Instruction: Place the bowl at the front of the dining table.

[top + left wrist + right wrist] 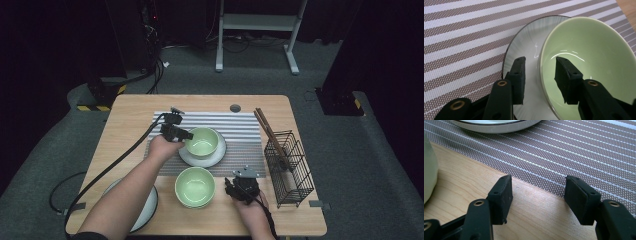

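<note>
A pale green bowl stands on a white plate on the striped mat. My left gripper is at the bowl's left rim. In the left gripper view its jaws straddle that rim of the bowl, one outside over the plate and one inside, with a gap on each side, so the gripper is open. A second green bowl sits near the table's front. My right gripper rests just right of it, open over bare wood at the mat's edge, nothing between its jaws.
A black wire basket stands at the right edge, with brown chopsticks leaning out of it. A white dark-rimmed plate lies at the front left under my left forearm. In the right gripper view the second bowl's side is close on the left.
</note>
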The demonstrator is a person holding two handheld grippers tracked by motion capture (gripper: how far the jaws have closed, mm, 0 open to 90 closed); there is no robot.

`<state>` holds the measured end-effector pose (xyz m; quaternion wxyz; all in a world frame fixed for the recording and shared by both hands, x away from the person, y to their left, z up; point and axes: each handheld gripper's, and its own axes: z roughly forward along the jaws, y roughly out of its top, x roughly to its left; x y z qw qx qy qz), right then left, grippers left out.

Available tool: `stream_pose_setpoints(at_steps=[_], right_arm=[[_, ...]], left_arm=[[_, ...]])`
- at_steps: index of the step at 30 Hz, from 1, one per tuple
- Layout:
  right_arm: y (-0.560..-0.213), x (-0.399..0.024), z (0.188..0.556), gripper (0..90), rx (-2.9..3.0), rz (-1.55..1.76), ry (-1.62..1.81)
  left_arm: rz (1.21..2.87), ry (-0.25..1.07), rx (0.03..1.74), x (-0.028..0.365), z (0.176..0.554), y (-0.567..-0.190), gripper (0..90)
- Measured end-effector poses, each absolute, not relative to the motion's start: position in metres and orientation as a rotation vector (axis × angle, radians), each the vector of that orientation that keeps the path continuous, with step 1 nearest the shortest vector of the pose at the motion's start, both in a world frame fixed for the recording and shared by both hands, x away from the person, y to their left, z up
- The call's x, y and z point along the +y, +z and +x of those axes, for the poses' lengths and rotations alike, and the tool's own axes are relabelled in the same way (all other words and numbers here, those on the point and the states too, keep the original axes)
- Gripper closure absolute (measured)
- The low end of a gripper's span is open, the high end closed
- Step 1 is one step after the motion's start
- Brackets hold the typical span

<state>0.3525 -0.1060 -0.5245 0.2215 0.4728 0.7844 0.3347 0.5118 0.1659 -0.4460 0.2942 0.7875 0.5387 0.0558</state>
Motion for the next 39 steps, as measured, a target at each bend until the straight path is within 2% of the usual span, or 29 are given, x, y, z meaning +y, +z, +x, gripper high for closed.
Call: stream_pose_setpoints(at_steps=[9,18,25,39], right_arm=[[-0.525,-0.106,0.353,39.5,2.167,1.307,0.924],[-0.525,-0.106,0.353,39.5,2.167,1.310,0.922],[-0.524,-0.105,0.353,39.6,2.163,1.318,0.921],[-0.525,-0.105,0.353,39.6,2.162,1.316,0.919]], left_arm=[[2.100,0.230,1.373,0.169,0.498,-0.430,50.0],[2.081,0.317,1.319,0.186,0.475,-0.415,47.2],[2.060,0.337,1.280,0.206,0.459,-0.408,48.7],[2.028,0.366,1.241,0.233,0.427,-0.421,47.6]])
